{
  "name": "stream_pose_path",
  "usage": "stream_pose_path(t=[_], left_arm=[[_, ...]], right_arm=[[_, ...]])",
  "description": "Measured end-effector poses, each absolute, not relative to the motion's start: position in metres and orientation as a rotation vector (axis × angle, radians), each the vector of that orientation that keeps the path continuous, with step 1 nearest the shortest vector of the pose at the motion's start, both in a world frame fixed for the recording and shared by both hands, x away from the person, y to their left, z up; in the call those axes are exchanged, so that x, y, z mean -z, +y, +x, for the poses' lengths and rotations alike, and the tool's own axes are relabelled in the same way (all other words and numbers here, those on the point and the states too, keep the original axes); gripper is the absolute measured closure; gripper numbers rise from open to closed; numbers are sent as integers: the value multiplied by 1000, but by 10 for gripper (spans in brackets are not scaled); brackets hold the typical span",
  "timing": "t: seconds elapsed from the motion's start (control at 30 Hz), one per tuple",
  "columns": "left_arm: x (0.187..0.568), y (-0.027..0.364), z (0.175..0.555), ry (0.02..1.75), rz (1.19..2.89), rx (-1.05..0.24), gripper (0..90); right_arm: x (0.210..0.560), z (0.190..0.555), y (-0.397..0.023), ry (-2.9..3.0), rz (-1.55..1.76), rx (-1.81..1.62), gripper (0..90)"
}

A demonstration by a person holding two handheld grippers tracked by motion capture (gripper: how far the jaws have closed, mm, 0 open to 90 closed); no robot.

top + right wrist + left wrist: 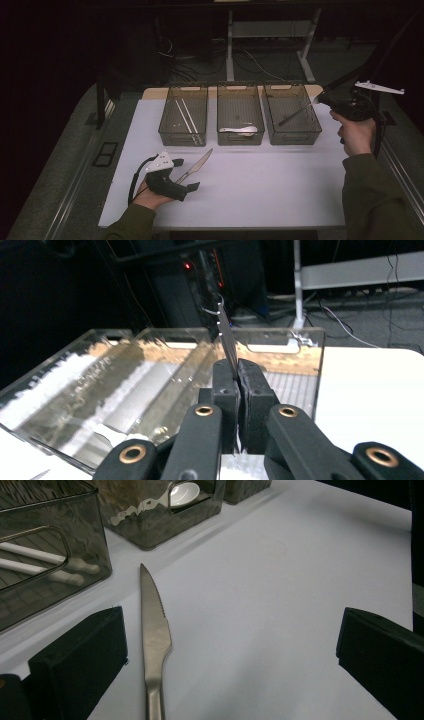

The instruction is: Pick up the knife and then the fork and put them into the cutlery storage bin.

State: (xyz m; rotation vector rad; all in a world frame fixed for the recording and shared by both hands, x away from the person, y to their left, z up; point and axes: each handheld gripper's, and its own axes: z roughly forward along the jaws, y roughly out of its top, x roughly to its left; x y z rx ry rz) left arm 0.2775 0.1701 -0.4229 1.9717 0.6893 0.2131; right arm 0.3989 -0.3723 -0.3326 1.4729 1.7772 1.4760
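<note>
Cutlery sorting looks partly done: along the table's far edge stand 3 bins, the left bin [183, 115] holding chopsticks [190, 117], the middle bin [240, 115] a spoon [240, 130]. The right gripper [320, 98], clamped on a fork [296, 114], hovers over the right bin [292, 116]. A knife [195, 167] lies near the front-left corner, between the left gripper's [187, 175] wide-apart jaws, yet to be binned.

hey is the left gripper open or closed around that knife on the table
Open. The left gripper has its jaws spread wide, and the knife lies flat on the table between them, closer to one jaw, with neither pressing it.
</note>
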Motion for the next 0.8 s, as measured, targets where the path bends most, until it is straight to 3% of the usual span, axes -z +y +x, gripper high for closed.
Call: stream_pose_path(t=[0.8], left_arm=[[424,168,280,678,1983,-194,0]], right_arm=[[371,442,-359,1926,1604,-1367,870]])
